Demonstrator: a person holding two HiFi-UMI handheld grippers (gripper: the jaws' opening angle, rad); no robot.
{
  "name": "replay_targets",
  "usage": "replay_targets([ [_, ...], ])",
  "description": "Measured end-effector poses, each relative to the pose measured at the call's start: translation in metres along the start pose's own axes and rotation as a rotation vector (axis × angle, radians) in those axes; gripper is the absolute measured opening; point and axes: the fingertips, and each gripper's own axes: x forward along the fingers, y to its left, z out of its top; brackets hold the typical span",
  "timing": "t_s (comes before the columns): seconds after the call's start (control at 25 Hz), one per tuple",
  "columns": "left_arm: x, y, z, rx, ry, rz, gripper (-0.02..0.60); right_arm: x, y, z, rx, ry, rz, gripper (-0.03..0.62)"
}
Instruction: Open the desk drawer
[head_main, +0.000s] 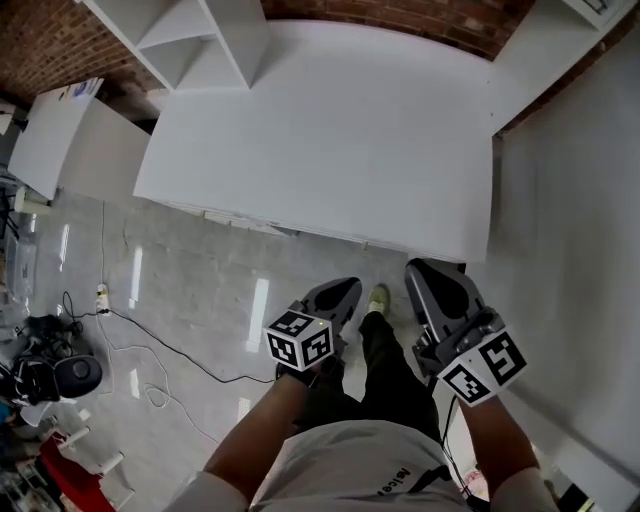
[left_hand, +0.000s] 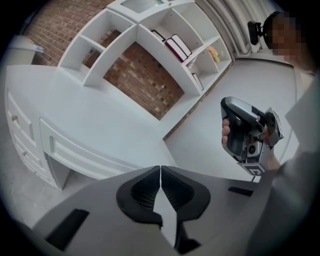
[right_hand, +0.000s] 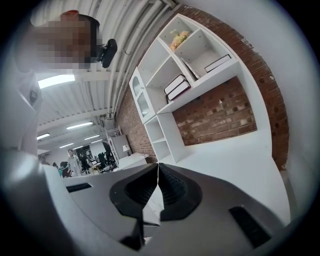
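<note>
While I am holding left gripper (left_hand: 160, 172) and right gripper (right_hand: 158, 170) pressed together, the white desk's (head_main: 320, 130) shallow panelled drawer (left_hand: 80, 152) is looking rigid, grippable beneath.

- A red brick wall (head_main: 60, 50) runs behind the furniture.
- A white open shelf unit (right_hand: 200, 85) stands against the brick. Two books (right_hand: 176, 86) are stacked in one compartment, and a yellowish soft object (right_hand: 180, 36) sits in the top one.
- A low white cabinet (head_main: 60, 140) stands at the left on a glossy grey floor (head_main: 200, 290).
- A black cable (head_main: 170, 350) trails across the floor from a power strip (head_main: 101, 297), near a heap of black gear (head_main: 60, 375).
- Strip lights (right_hand: 57, 80) glow on the ceiling, and a person (right_hand: 73, 161) stands far off.
</note>
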Motion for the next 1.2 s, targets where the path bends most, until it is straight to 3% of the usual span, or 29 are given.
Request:
replay_targets([
  [0.24, 0.047, 0.059, -0.029, -0.091, -0.003, 0.070, 0.027, 0.042, -0.042, -0.026, -0.002, 0.069, 0.086, 0.018],
  [0.44, 0.076, 0.105, -0.056, -0.173, -0.004, 0.108, 0.063, 0.060, -0.069, -0.054, 0.034, 0.095, 0.093, 0.018],
  [0.8, 0.119, 0.153, -0.086, -0.197, 0.086, 0.105, 0.094, 0.062, -0.083, -0.093, 0.070, 0.085, 0.066, 0.018],
  [1.08, 0.133, 0.164, -0.097, -0.258, 0.146, 0.064, 0.130, 0.059, -0.088, -0.101, 0.082, 0.065, 0.038, 0.018],
  [1.2, 0.139, 0.168, -0.094, -0.245, 0.158, 0.052, 0.130, 0.059, -0.090, -0.103, 0.085, 0.058, 0.030, 0.018],
])
